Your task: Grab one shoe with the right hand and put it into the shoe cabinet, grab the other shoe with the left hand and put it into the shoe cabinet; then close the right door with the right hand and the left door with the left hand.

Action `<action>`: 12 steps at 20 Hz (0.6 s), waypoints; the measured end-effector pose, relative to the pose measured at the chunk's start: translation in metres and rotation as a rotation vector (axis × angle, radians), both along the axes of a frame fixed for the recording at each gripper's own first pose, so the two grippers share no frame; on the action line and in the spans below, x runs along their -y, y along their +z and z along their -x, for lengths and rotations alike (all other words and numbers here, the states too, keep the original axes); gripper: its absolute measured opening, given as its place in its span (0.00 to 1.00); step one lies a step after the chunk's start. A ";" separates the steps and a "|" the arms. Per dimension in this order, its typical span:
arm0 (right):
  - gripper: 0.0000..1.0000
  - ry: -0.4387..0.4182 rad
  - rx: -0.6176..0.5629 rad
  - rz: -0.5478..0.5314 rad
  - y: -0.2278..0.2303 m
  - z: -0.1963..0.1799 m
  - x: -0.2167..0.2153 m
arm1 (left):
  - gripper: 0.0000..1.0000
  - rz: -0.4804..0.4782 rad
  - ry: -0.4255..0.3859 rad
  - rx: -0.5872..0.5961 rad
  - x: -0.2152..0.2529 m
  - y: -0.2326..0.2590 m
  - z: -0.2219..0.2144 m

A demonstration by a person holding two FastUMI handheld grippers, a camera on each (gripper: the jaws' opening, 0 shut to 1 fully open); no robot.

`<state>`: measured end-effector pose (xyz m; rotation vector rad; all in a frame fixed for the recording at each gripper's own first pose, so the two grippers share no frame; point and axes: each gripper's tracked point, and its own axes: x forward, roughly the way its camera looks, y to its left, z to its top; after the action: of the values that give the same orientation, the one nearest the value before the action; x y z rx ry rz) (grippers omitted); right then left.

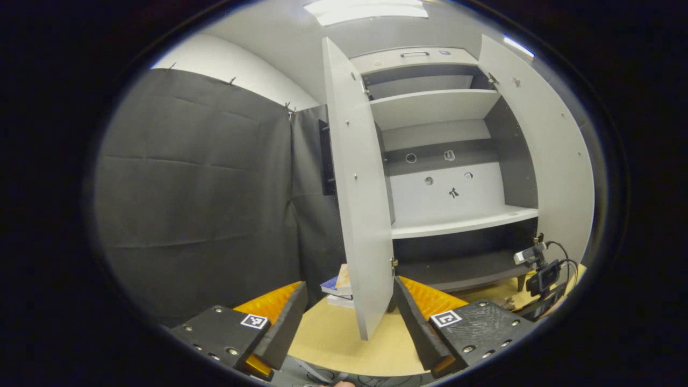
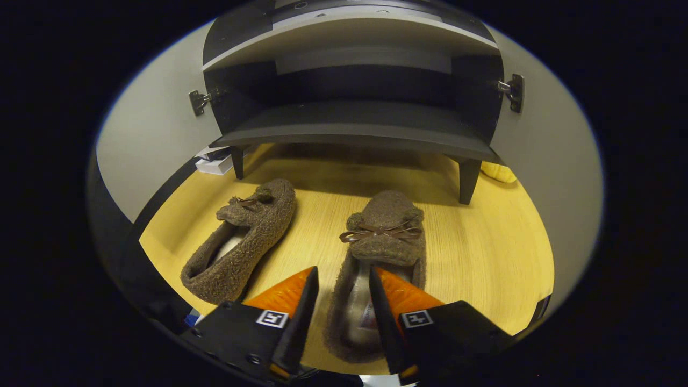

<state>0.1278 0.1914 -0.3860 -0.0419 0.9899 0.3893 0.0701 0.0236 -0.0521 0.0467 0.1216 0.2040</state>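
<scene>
Two brown fuzzy slippers lie on the wooden surface in front of the shoe cabinet point(image 2: 349, 129). The right slipper point(image 2: 384, 231), with a ribbon bow, points its toe at the cabinet. The left slipper point(image 2: 242, 242) lies angled beside it. My right gripper point(image 2: 342, 287) is open and low over the right slipper's heel end; one finger is outside its left wall, the other over its opening. In the left gripper view the cabinet point(image 1: 451, 226) stands with both doors open and bare shelves. My left gripper point(image 1: 350, 285) is open, holds nothing, and faces the left door's edge point(image 1: 357, 215).
The right door point(image 1: 543, 156) swings wide. Books point(image 1: 338, 285) are stacked behind the left door, also seen as books point(image 2: 215, 161). A camera with cables point(image 1: 540, 269) stands by the right door. A yellow object point(image 2: 500, 172) lies behind the cabinet's right leg point(image 2: 466, 180).
</scene>
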 end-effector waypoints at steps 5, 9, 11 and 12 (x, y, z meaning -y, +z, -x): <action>0.49 0.037 -0.010 0.075 -0.015 -0.004 0.000 | 1.00 -0.001 0.000 0.002 0.000 0.001 0.001; 0.08 0.042 0.002 0.073 -0.012 -0.003 0.001 | 0.93 0.002 -0.009 0.009 0.001 0.002 0.001; 0.02 0.008 0.030 0.037 0.001 -0.006 0.004 | 1.00 0.001 -0.014 0.015 0.001 0.003 0.002; 0.01 0.003 0.030 0.022 0.003 -0.007 0.005 | 1.00 0.002 -0.016 0.018 0.002 0.004 0.002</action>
<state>0.1352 0.1864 -0.3833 -0.0686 0.9644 0.3794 0.0683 0.0218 -0.0479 0.0438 0.1030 0.1879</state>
